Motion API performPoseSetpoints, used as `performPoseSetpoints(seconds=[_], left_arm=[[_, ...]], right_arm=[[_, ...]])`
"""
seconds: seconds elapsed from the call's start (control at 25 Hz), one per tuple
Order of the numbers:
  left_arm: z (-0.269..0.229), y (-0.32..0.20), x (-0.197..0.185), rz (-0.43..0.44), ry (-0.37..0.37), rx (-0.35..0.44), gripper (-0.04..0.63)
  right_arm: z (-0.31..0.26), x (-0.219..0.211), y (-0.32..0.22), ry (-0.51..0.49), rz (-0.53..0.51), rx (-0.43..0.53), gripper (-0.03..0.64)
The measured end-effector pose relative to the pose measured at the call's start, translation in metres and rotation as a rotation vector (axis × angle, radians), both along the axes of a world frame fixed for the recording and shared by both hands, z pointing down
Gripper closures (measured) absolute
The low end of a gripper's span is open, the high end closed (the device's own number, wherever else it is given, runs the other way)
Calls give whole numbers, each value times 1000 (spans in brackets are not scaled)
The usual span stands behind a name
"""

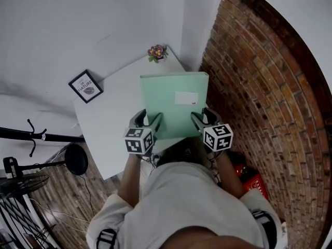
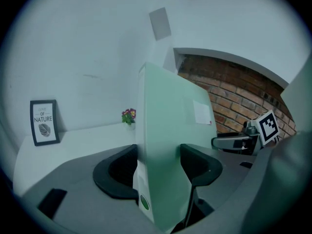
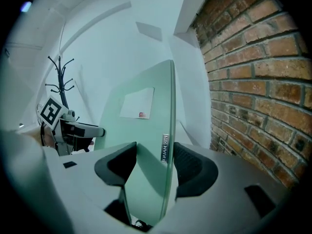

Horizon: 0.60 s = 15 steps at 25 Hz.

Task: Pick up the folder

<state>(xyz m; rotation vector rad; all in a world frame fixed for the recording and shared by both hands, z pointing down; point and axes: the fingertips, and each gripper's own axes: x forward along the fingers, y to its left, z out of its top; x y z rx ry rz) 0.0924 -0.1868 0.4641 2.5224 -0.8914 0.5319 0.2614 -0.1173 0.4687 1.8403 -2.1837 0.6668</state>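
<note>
Pale green folder (image 1: 174,105) is held above the white table (image 1: 106,121), gripped only along its near edge. The far end stands free, toward the wall.

Left gripper (image 2: 158,155) is clamped on the spine corner, with a pad pressed to each face. Right gripper (image 3: 153,160) is closed over the open-edge corner, just beside the small metal tab.

Risks (judgement):
- Both grips sit at one end, so the folder's whole length hangs out as a lever. The far end may sag or pivot down between the pads if the clamp pressure eases.
- The covers look smooth, so a sideways twist of either hand could let a corner slide out.
- The right jaws pinch the open side. If they slip, the covers may splay and anything inside could spill.
- A drop toward the far corner of the table could reach the flower pot (image 1: 157,52) or the framed print (image 1: 85,86).

Containers:
- The folder is shut, contents not visible.
- The pot holds a small bunch of pink and yellow flowers.
- The red crate (image 1: 253,181) sits on the floor by the person's right side — its contents cannot be made out.
</note>
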Motion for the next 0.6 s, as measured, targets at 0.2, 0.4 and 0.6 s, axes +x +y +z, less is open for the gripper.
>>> performPoseSetpoints(seconds=[0.2, 0.4, 0.6], left_arm=[[-22, -7, 8, 5, 20, 73, 314], [-39, -8, 11, -5, 46, 102, 314], [-53, -10, 12, -14, 62, 131, 314]], right_arm=[[-21, 8, -7, 20, 6, 53, 377], [-40, 11, -8, 41, 9, 91, 377], [-55, 13, -11, 54, 8, 124, 376]])
